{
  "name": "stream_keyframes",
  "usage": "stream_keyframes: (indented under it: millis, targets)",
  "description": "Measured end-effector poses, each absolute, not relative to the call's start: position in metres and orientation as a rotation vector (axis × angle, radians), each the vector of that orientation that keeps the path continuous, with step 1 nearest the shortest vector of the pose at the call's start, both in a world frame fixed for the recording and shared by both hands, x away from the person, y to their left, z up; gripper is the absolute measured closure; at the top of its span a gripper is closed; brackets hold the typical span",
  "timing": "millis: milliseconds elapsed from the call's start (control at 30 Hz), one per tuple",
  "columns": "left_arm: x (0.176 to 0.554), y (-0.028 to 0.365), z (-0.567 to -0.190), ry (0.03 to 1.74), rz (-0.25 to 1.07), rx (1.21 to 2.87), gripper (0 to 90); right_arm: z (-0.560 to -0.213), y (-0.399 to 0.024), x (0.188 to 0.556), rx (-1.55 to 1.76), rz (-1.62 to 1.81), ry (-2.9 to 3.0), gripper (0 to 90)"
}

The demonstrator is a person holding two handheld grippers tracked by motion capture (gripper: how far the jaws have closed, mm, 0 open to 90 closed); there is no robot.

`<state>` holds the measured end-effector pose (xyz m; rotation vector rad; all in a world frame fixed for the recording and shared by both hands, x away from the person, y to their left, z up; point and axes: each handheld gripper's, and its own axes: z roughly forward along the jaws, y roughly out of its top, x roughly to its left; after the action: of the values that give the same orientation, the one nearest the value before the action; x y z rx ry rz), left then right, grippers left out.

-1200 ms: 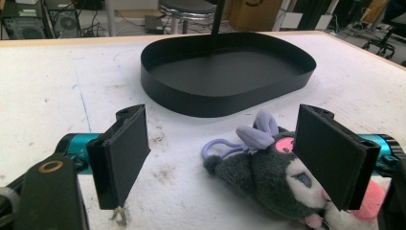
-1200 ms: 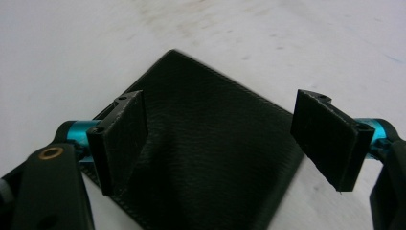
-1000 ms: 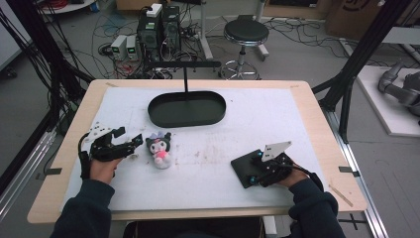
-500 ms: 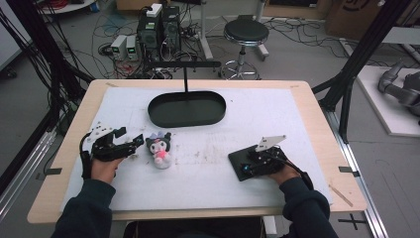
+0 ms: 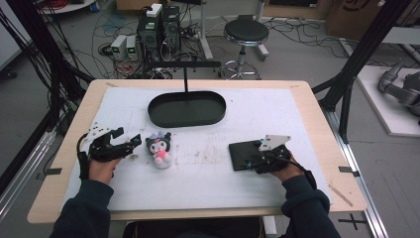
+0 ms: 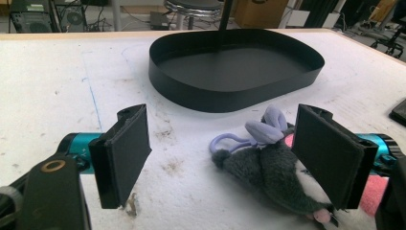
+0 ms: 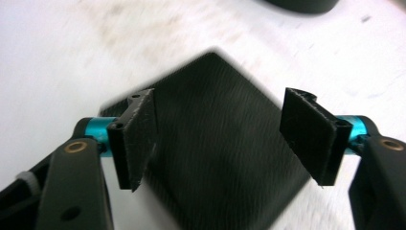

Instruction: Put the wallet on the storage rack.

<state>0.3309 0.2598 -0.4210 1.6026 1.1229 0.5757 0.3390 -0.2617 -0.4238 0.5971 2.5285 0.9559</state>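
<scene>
No readable text, label, brand, number or sign in any view. Equipment boxes on floor beyond tabletop's far edge too small and blurred for lettering.
</scene>
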Motion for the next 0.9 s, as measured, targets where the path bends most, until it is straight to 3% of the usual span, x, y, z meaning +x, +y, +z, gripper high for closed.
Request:
stream_keyframes:
  millis: [300,500,700,800,833,900]
  targets:
    - [0.332,0.257,-0.422,1.120,0.571,1.604,20.6,-0.439,-0.265,0.335,0.486,0.884,2.619,23.6]
    - [0.332,0.257,-0.421,1.119,0.570,1.608,20.7,-0.439,-0.265,0.336,0.533,0.898,2.583,30.8]
    - [0.333,0.257,-0.422,1.121,0.568,1.610,20.7,-0.437,-0.258,0.335,0.559,0.897,2.575,45.8]
    - [0.333,0.257,-0.422,1.123,0.568,1.610,20.8,-0.434,-0.252,0.333,0.560,0.882,2.570,59.4]
    - [0.333,0.257,-0.422,1.124,0.567,1.611,20.8,-0.432,-0.246,0.332,0.547,0.860,2.566,69.0]
    - [0.333,0.257,-0.422,1.124,0.566,1.609,20.8,-0.431,-0.244,0.332,0.552,0.863,2.566,73.8]
